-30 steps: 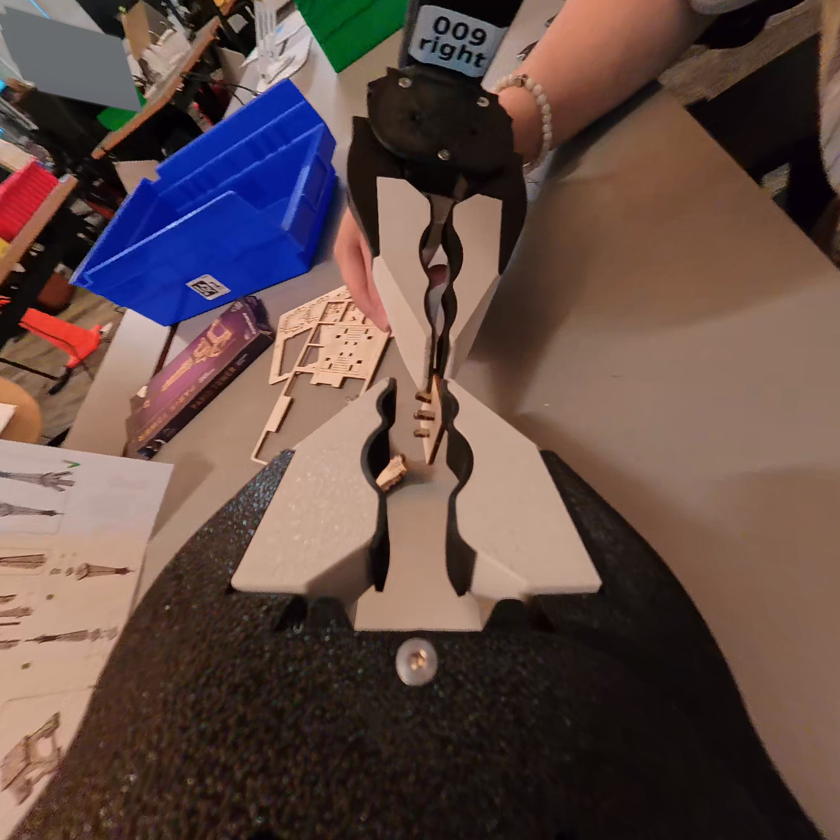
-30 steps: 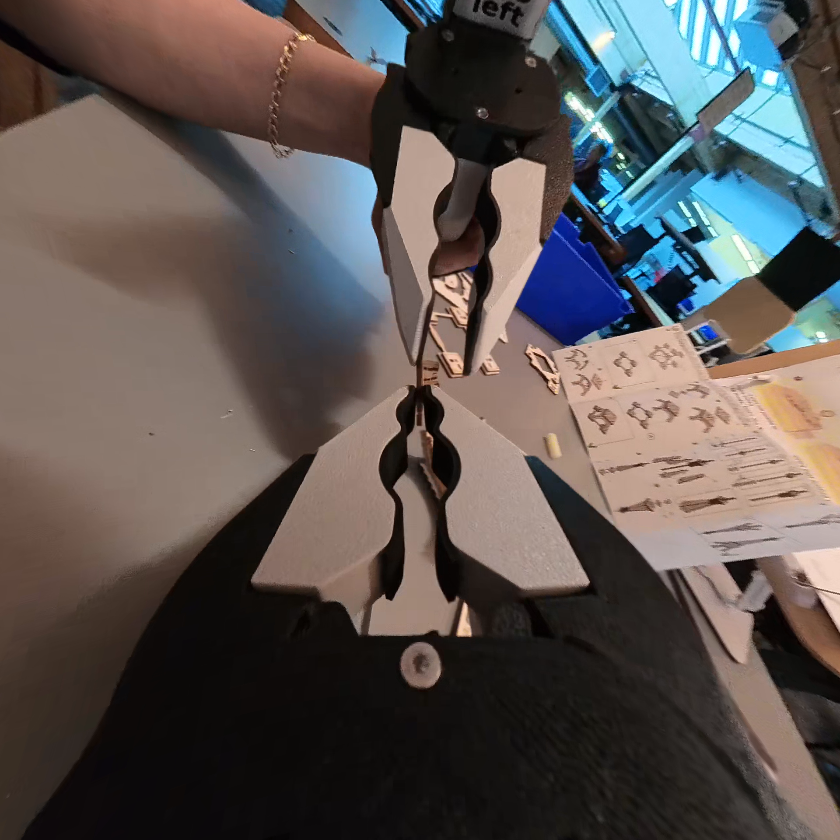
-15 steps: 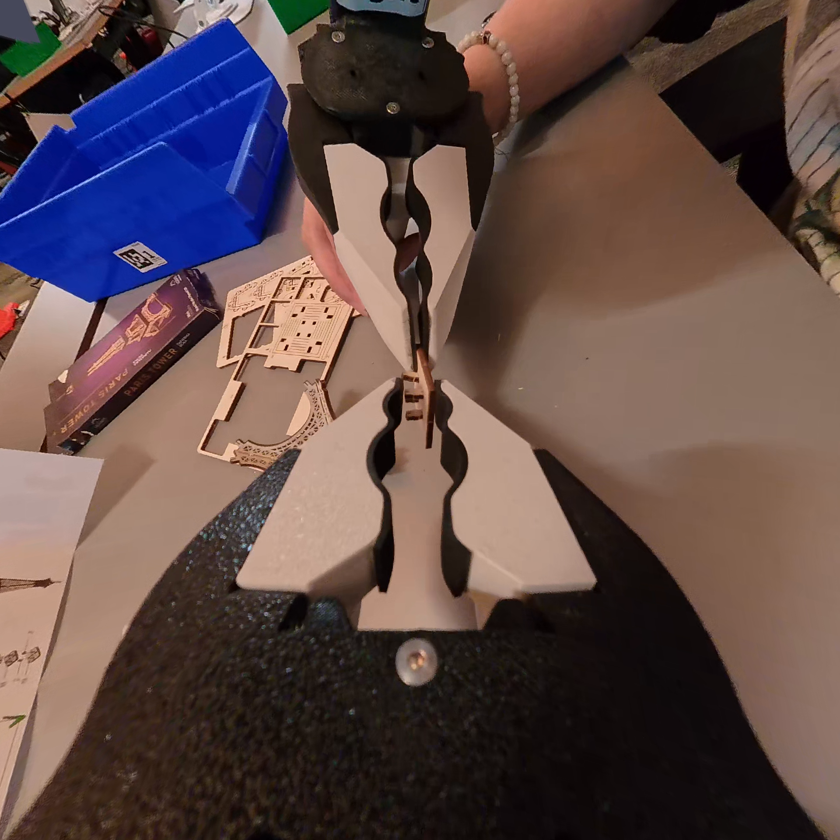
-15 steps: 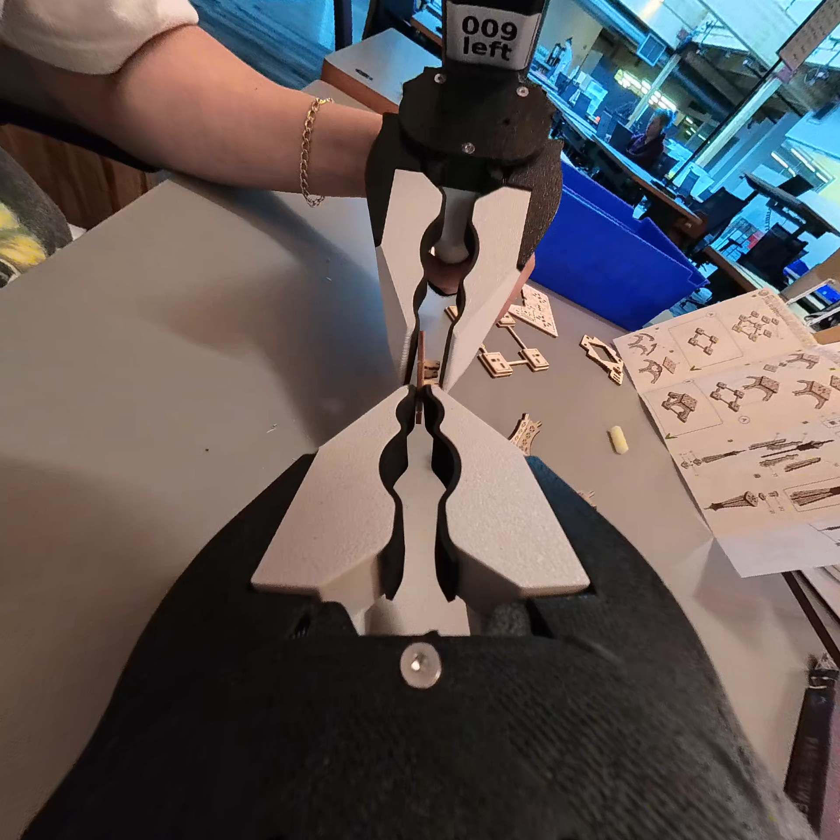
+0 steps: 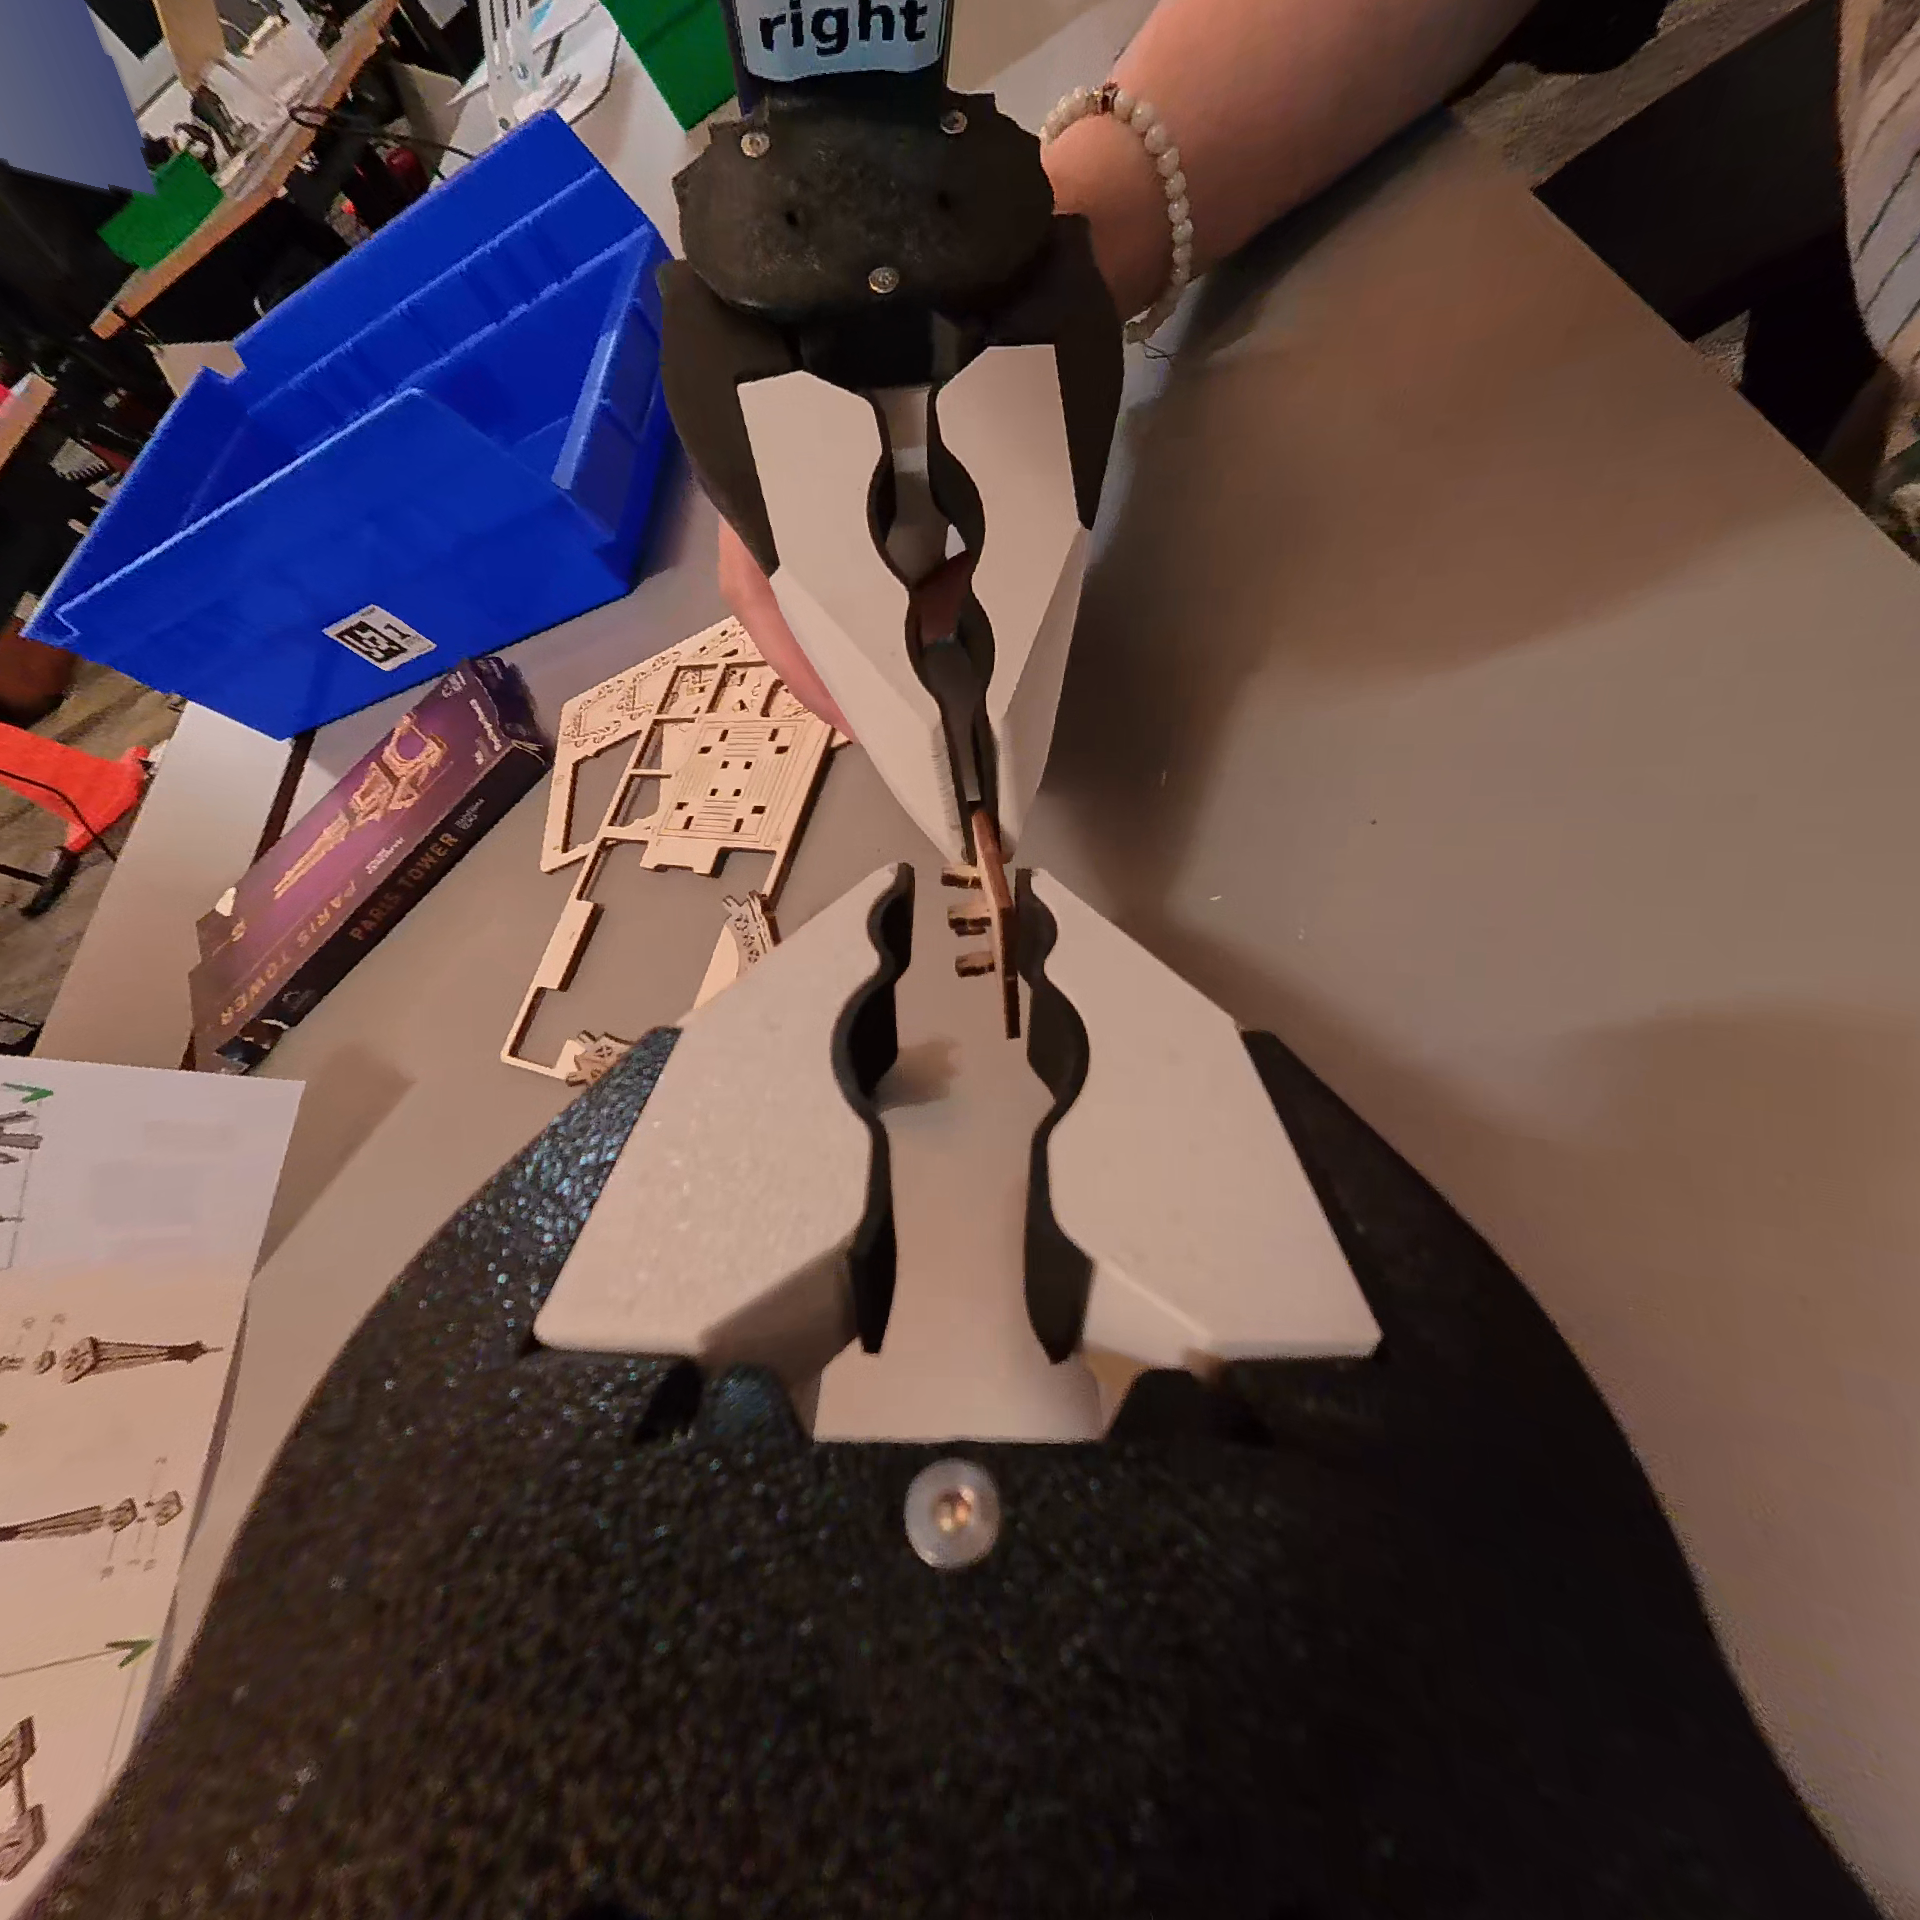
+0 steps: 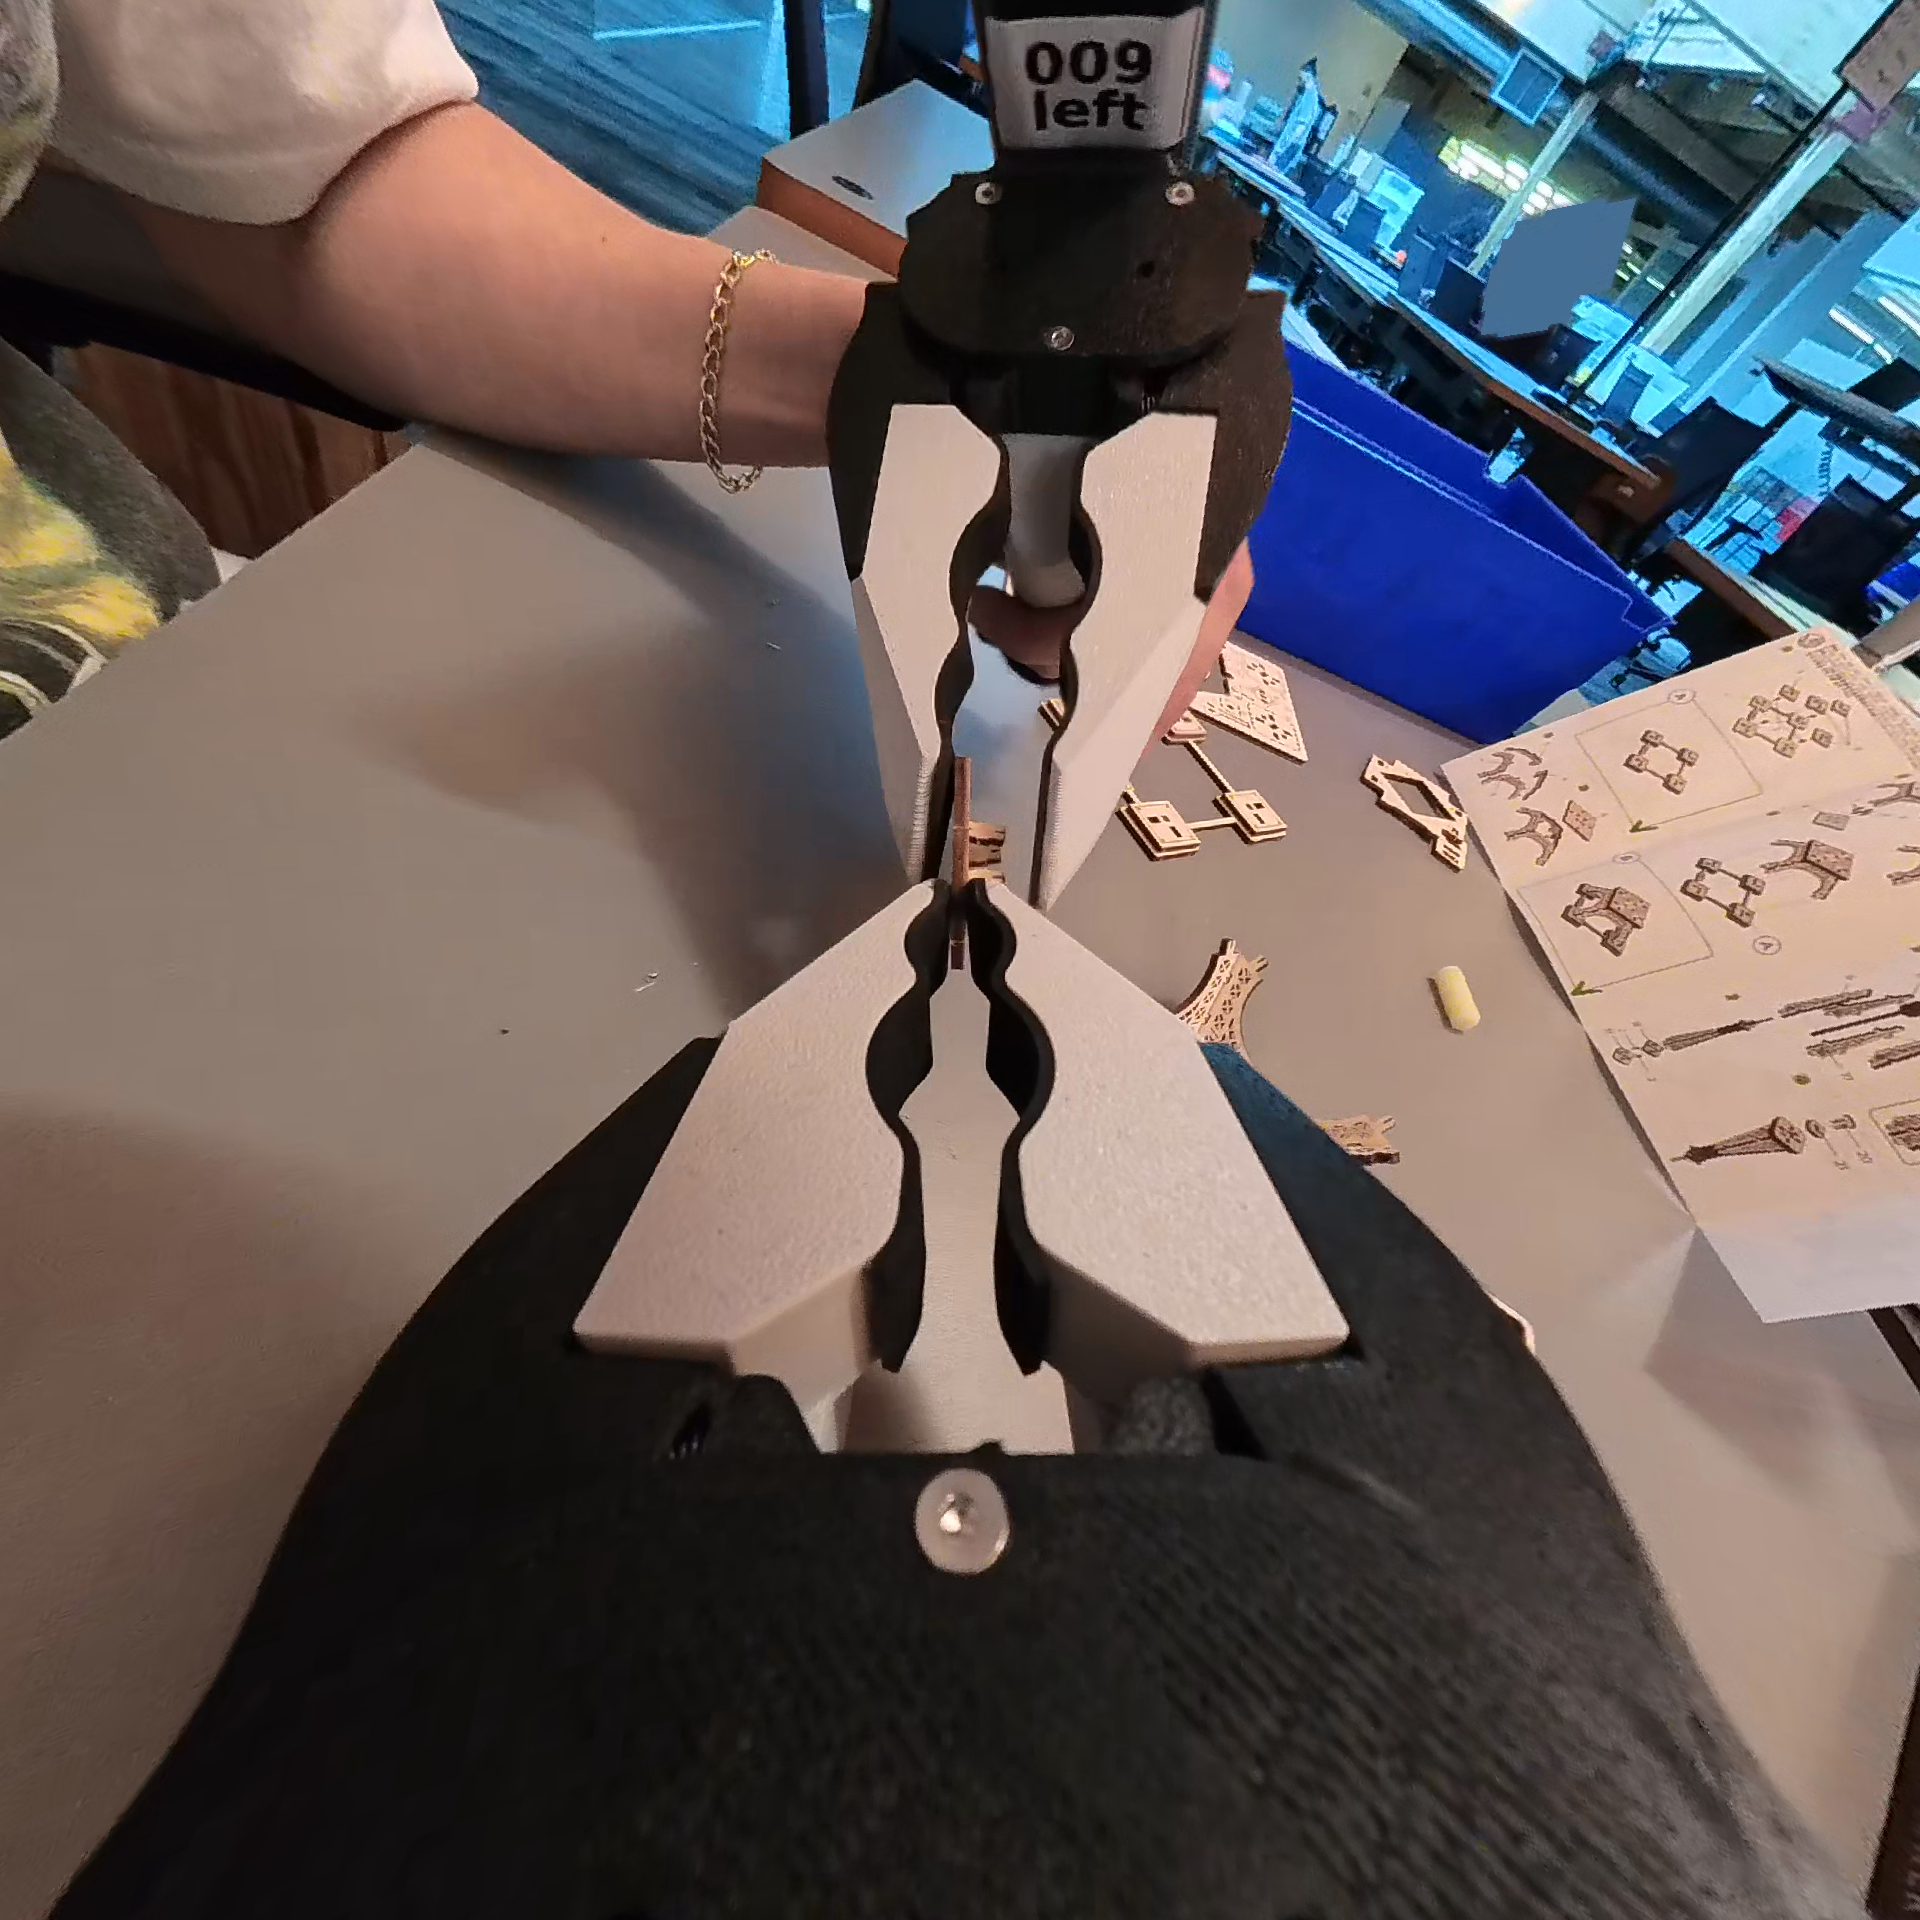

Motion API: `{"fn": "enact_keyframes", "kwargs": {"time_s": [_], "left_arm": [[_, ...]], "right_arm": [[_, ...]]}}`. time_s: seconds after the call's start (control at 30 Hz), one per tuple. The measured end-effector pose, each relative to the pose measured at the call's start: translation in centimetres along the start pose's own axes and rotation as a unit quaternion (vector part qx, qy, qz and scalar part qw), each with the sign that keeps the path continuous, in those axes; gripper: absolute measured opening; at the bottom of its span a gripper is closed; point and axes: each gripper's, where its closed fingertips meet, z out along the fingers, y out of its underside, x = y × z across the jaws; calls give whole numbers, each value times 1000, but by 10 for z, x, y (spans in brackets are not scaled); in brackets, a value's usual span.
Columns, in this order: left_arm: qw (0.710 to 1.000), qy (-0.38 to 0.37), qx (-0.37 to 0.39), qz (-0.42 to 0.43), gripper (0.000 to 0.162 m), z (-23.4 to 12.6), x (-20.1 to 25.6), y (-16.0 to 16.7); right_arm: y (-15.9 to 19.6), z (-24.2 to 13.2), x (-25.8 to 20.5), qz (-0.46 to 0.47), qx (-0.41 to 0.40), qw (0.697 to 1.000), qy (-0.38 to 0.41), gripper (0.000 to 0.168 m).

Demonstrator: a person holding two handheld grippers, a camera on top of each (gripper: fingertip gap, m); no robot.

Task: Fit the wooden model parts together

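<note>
My right gripper [image 6: 961,899] is shut on a thin flat wooden part [image 6: 960,821], seen edge-on, held above the grey table [image 6: 416,831]. In the left wrist view the right gripper [image 5: 982,831] comes in from the top. The wooden part [image 5: 1000,935] hangs from its tips with small tabs pointing left. My left gripper [image 5: 961,894] is open, tip to tip with the right one. The part reaches between its fingers, close to the right finger [image 5: 1049,935]. The left gripper [image 6: 982,873] also shows opposite in the right wrist view, jaws apart around the part.
A blue bin [image 5: 343,520], a purple box [image 5: 364,862] and a punched-out wooden sheet [image 5: 675,821] lie to the left. Instruction sheets [image 6: 1714,935] and loose wooden pieces [image 6: 1205,821] lie on the table. A small pale cylinder [image 6: 1455,997] lies near the sheets. The tips of both grippers are at nearly the same place. The small pale cylinder [image 6: 1455,997] is about 25 cm from both grippers' fingertips.
The two grippers stay tip to tip and have shifted together over the table. A small wooden bit seen between my left fingers one second ago no longer shows there.
</note>
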Motion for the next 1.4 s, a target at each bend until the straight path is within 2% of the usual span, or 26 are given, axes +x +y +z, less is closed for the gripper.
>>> {"fn": "enact_keyframes", "kwargs": {"time_s": [0.1,0.67,1.17,1.4], "left_arm": [[1000,2,2,4,11,0,1,-1],[1000,0,-7,2,8,1,-1,-1],[999,4,-5,-32,8,0,-3,-1],[999,22,5,-46,15,-1,2,-1]], "right_arm": [[-1,-1,1,7,3,1000,-1,0],[-1,-1,1,17,4,1000,-4,1],[-1,-1,5,20,3,1000,10,1],[0,0,3,26,-1,1000,2,1]]}}
